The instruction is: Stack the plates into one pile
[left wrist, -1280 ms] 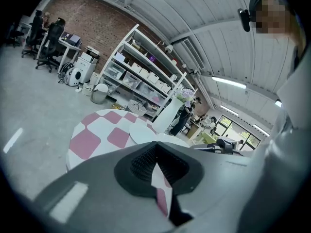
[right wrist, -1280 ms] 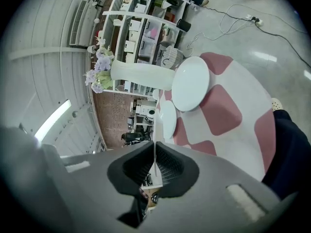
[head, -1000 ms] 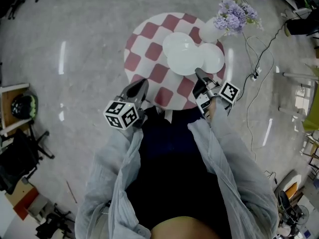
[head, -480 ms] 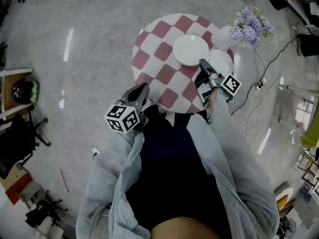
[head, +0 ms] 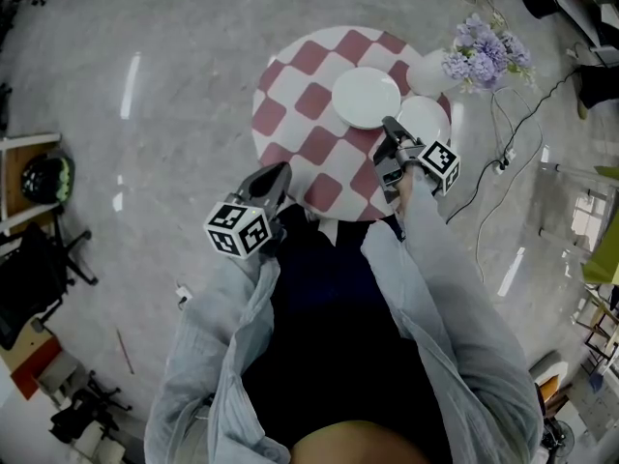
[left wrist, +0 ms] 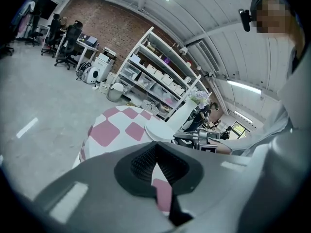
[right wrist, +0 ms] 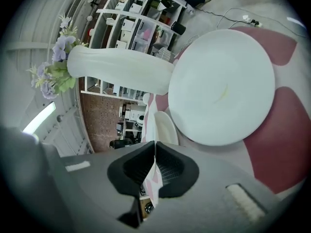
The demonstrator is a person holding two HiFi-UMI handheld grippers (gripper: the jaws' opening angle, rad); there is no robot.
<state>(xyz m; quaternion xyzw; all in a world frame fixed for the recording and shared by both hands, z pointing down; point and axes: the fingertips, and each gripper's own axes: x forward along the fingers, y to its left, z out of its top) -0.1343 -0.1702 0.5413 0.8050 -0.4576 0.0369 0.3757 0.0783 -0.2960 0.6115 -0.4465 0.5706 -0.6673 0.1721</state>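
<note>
Two white plates lie on the round red-and-white checked table [head: 290,114]: one near the middle [head: 366,98], one at the right rim [head: 426,119]. My right gripper [head: 389,128] is shut and empty, its tips over the cloth between the two plates. In the right gripper view its jaws [right wrist: 154,145] meet just short of the big plate [right wrist: 223,86], and the second plate [right wrist: 165,127] shows edge-on beyond. My left gripper [head: 280,170] is shut and empty at the table's near left edge. In the left gripper view its jaws [left wrist: 155,148] point over the cloth [left wrist: 109,130] toward a plate [left wrist: 163,129].
A white vase [head: 424,72] with purple flowers [head: 484,46] stands at the table's far right edge, beside the plates; the right gripper view shows the vase [right wrist: 121,72] too. Cables run over the floor to the right [head: 493,143]. Shelving [left wrist: 160,76] and desks stand farther off.
My right gripper has come forward and lower over the table, toward the gap between the two plates. The left gripper has hardly moved.
</note>
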